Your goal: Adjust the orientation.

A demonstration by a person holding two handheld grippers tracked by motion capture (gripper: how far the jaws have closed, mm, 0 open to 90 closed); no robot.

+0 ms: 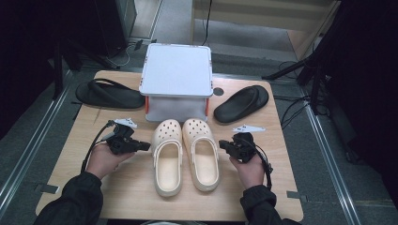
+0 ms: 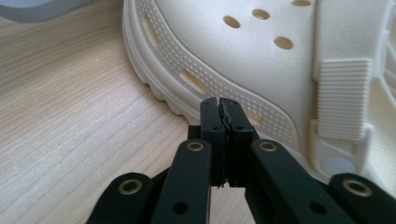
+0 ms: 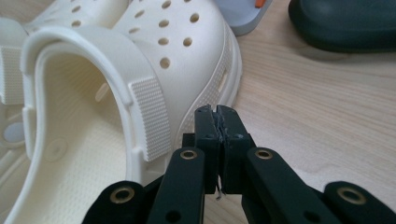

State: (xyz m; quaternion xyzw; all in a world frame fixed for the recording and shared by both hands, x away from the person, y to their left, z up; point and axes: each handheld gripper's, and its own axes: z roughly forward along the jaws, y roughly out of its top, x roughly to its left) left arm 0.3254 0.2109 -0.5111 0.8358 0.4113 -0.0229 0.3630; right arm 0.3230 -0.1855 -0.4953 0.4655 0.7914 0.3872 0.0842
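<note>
Count on the table [image 1: 117, 197]:
- 2 cream clogs, side by side near the middle toward the front edge: left clog [image 1: 167, 157], right clog [image 1: 201, 153].
- 2 black sandals toward the back edge: one by the back left corner [image 1: 109, 94], one by the back right corner [image 1: 241, 104].
- 1 white lidded box [image 1: 177, 79] at the middle of the back edge.
- 2 handheld grippers: left gripper [image 1: 147, 146], right gripper [image 1: 221, 145].
</note>
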